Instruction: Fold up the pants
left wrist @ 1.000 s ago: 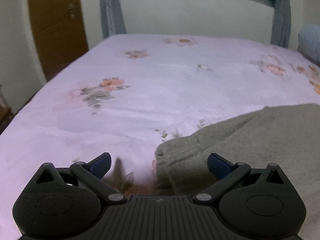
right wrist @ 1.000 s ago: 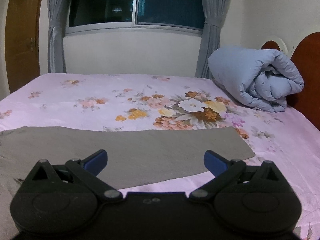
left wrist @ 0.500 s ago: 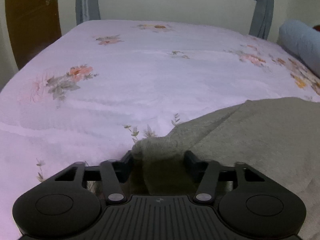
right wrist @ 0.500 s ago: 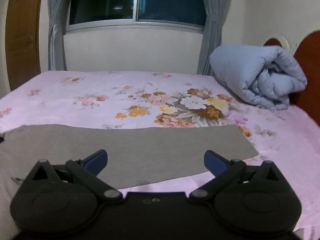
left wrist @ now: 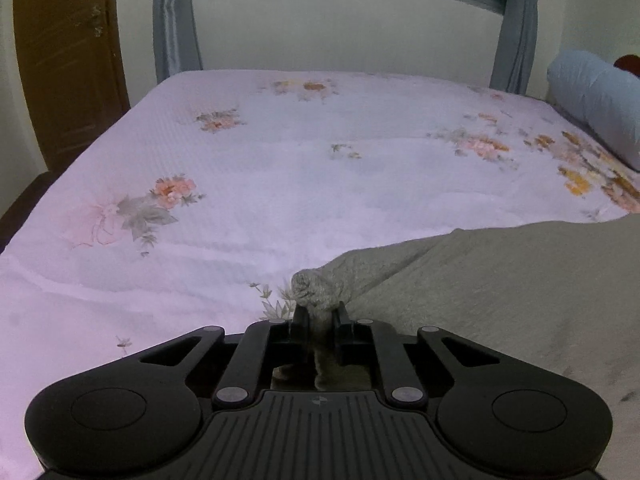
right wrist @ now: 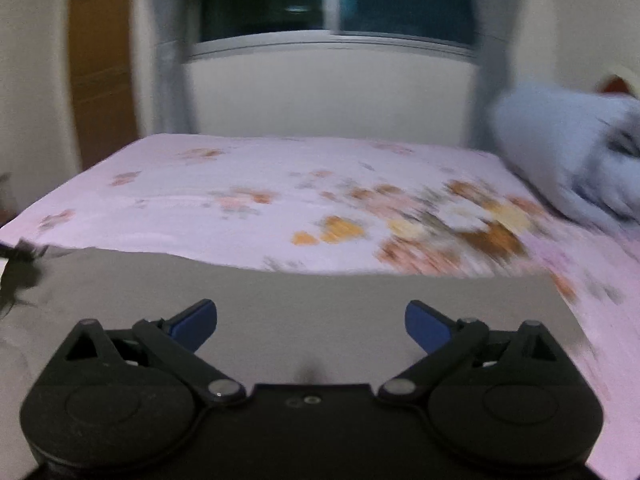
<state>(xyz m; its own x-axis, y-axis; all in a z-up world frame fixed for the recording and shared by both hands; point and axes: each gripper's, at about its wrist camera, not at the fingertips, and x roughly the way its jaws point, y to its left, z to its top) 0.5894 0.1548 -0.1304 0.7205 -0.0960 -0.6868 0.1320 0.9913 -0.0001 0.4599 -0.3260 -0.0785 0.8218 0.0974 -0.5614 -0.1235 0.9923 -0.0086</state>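
Nearest you, your left tool [left wrist: 319, 316] is clenched on a bunched end of the grey pants [left wrist: 500, 280], which spread flat to its right on the bed [left wrist: 280, 168]; your right tool [right wrist: 311, 322] is released, blue pads wide apart, above the flat grey cloth [right wrist: 320, 300]. Farther off lie the pink floral sheet and a rolled pale-blue quilt [right wrist: 568, 160] at the right. Beyond stand grey curtains [left wrist: 176, 20], a dark window and a brown door [left wrist: 68, 60].
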